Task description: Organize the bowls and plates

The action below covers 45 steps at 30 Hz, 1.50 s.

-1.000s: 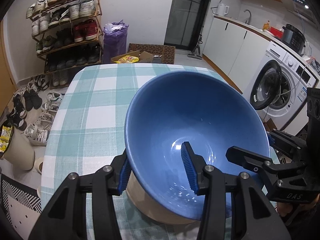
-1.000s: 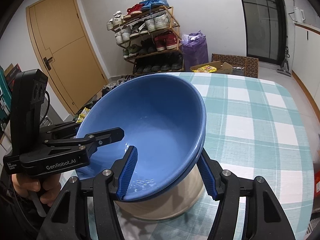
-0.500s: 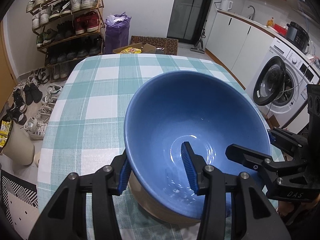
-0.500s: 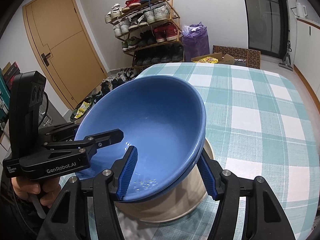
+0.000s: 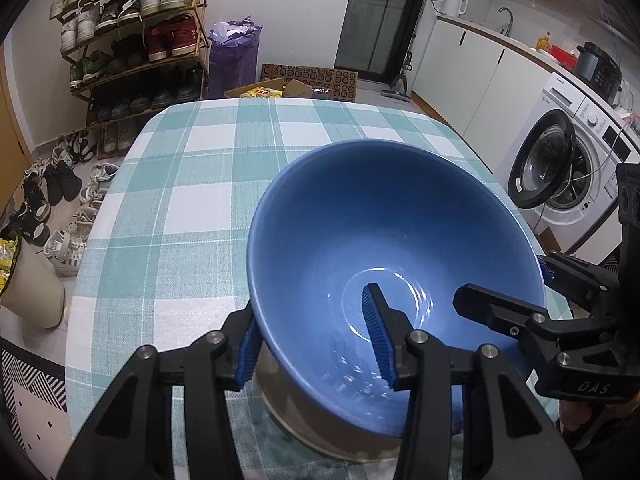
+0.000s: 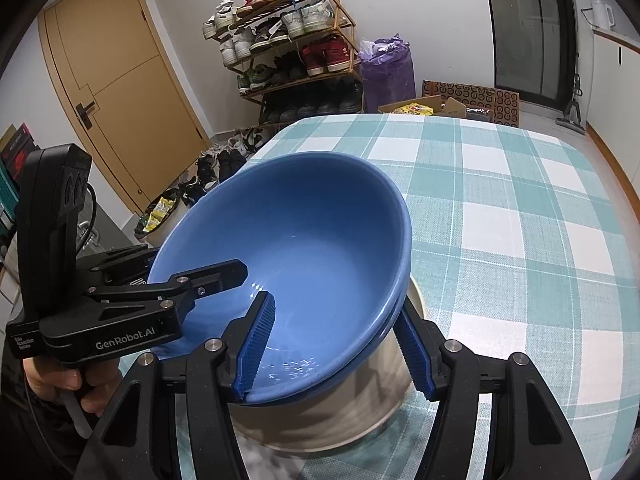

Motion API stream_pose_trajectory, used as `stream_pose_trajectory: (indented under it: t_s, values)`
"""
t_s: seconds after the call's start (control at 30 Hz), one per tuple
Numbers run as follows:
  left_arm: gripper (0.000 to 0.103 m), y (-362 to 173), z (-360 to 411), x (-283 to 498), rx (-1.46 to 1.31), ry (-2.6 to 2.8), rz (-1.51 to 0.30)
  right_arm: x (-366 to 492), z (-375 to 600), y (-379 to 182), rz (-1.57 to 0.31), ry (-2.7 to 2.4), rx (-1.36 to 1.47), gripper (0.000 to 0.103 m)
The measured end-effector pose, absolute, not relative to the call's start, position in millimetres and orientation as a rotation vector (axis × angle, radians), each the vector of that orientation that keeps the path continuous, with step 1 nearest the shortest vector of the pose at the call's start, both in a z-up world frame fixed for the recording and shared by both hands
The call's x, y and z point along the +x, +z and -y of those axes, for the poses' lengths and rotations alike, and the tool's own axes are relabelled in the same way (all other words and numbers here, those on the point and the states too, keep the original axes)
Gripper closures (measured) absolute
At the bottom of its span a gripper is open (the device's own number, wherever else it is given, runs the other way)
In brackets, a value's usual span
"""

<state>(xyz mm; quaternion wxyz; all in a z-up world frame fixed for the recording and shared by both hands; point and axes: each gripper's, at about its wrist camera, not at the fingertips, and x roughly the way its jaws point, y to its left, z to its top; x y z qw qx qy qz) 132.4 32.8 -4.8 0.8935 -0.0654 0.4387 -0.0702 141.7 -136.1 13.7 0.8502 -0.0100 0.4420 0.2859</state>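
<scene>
A large blue bowl [image 5: 380, 232] with a cream outside fills the near part of both views, held above the checked tablecloth. In the right wrist view it shows as two nested blue bowls [image 6: 304, 248], with a double rim at the right. My left gripper [image 5: 316, 336] is shut on the bowl's near-left rim, one finger inside and one outside. My right gripper [image 6: 336, 344] is shut on the opposite rim the same way. Each gripper shows in the other's view: the right gripper [image 5: 560, 320] in the left wrist view, the left gripper [image 6: 132, 304] in the right wrist view.
The table [image 5: 192, 184] carries a teal and white checked cloth. Beyond it stand a shoe rack [image 5: 132, 32], a purple bag [image 5: 234, 56] and cardboard boxes [image 5: 308, 80]. A washing machine [image 5: 568, 168] stands to the right, a wooden door [image 6: 116, 92] to the left.
Both grippers have lowered the bowl toward the table and drawn back a little; more of the tablecloth shows beyond the rim. Both grips are unchanged.
</scene>
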Motion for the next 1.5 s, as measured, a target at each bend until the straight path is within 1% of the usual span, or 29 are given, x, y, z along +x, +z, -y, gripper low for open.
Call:
stream_pose_trajectory:
  t_s: [0.7,0.87,0.9,0.93,1.0,1.07,1.1,1.13,1.2,1.27,1.3,1.33,1.5]
  values:
    - [0.057,-4.6,-31.8,143.1,-0.126,-0.150,-0.906,149.7,136.4,14.2,-0.942,0.586,-0.023,0.041]
    - [0.055,-1.3,-34.6,136.9,-0.115,-0.155,-0.881,150.0,139.9,16.0,-0.936,0.592,-0.024,0.040]
    - [0.052,2.0,-36.6,132.9,-0.111,-0.155,-0.866,150.6,141.5,16.9,-0.936,0.596,-0.019,0.038]
    - [0.046,4.6,-37.8,129.7,-0.108,-0.153,-0.856,150.3,144.1,19.2,-0.928,0.600,-0.017,0.036]
    - [0.038,10.9,-42.5,120.3,-0.108,-0.140,-0.827,147.4,149.1,24.5,-0.900,0.602,-0.027,0.025]
    - [0.037,16.0,-44.8,111.1,-0.097,-0.127,-0.801,143.8,154.8,30.5,-0.873,0.607,-0.026,0.019]
    - [0.032,18.2,-45.4,106.2,-0.090,-0.123,-0.788,141.7,158.7,33.5,-0.860,0.610,-0.022,0.017]
    - [0.026,20.5,-45.7,100.8,-0.085,-0.119,-0.773,139.9,161.3,35.4,-0.851,0.612,-0.021,0.016]
    - [0.024,23.9,-45.4,90.7,-0.076,-0.126,-0.744,135.0,167.4,39.1,-0.826,0.610,-0.018,0.011]
    - [0.021,25.8,-45.3,83.2,-0.079,-0.132,-0.731,129.0,172.3,41.6,-0.796,0.614,-0.014,0.006]
    - [0.015,26.3,-45.4,79.4,-0.081,-0.132,-0.725,126.0,173.3,42.5,-0.785,0.618,-0.011,0.003]
    - [0.010,26.7,-45.6,75.3,-0.084,-0.134,-0.714,121.9,174.8,43.6,-0.770,0.628,-0.011,0.001]
    - [0.000,27.3,-48.0,57.9,-0.083,-0.120,-0.664,99.0,175.2,47.6,-0.696,0.664,-0.048,0.001]
